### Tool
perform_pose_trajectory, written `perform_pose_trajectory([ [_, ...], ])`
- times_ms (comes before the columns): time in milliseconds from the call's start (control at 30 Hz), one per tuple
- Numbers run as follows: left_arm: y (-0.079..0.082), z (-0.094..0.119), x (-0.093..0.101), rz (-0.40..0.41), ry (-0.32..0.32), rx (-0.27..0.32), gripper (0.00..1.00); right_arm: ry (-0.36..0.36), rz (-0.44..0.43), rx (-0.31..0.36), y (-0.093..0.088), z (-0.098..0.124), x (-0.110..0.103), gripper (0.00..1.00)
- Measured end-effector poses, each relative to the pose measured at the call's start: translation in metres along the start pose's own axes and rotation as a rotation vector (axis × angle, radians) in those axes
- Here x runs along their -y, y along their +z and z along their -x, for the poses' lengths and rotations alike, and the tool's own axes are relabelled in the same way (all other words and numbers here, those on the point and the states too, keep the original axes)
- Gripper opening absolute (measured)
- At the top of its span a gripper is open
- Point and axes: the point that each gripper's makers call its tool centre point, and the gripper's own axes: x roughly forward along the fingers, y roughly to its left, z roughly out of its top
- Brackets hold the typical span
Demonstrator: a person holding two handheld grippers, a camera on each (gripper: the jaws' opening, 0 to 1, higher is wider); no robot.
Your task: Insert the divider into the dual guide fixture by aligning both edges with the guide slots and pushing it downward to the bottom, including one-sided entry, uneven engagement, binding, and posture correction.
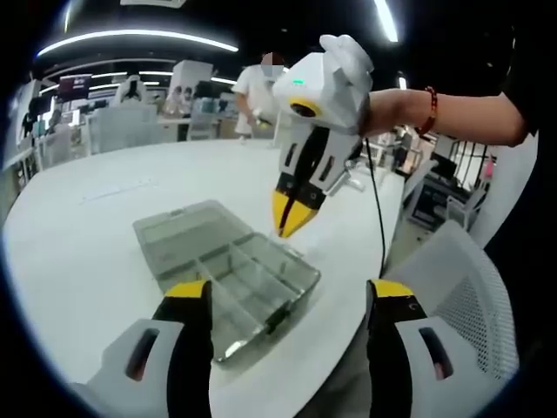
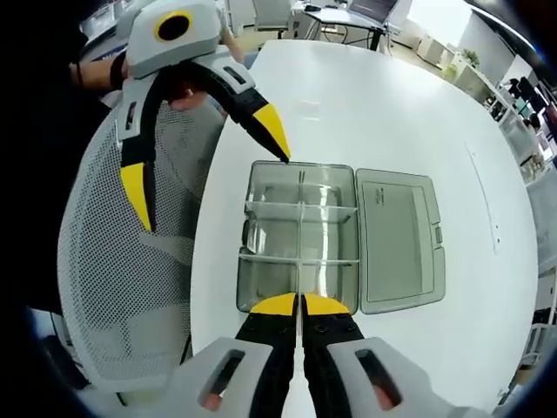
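Clear plastic organizer box (image 2: 300, 235) lies open on the white table (image 2: 365, 104), near the table edge. Its hinged lid (image 2: 399, 239) lies flat beside the tray, on the side away from the mesh chair (image 2: 122, 261). The tray is split into compartments by clear partitions; one long partition runs down the middle, with cross pieces off it.

In the right gripper view, the right gripper (image 2: 300, 305) sits low over the near rim of the box, its yellow-tipped jaws drawn together. A thin clear divider (image 2: 299, 261) appears to run from between the tips along the box's centre line; whether the jaws actually clamp it cannot be told. The left gripper (image 2: 209, 161) comes in from the upper left with jaws spread wide, one tip close to the far corner of the tray, the other out over the chair.

In the left gripper view, the left gripper (image 1: 287, 296) has jaws wide apart, framing the box (image 1: 228, 261) between them. The right gripper (image 1: 291, 213) hangs above the tray, tips together and pointed down, close above a partition. A person's forearm with a red bead bracelet (image 1: 430, 109) holds it.
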Motion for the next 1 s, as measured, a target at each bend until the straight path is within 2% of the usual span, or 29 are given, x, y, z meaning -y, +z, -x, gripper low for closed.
perform_pose_trajectory([
  [233,0.0013,0.0007,-0.0011,0.009,0.003,0.009,0.7,0.022,-0.048,0.009,-0.0008,0.0,-0.0005,0.0],
  [433,0.0012,0.001,-0.001,0.009,0.004,0.009,0.7,0.005,-0.021,0.005,-0.0012,-0.0005,-0.0005,0.0],
  [567,0.0013,0.001,-0.0012,0.009,0.003,0.009,0.7,-0.013,0.029,-0.016,0.0012,-0.0008,-0.0017,0.0],
  [1000,0.001,0.002,-0.0013,0.011,0.005,0.009,0.69,-0.014,0.052,-0.056,0.0024,-0.0085,0.0,0.0],
])
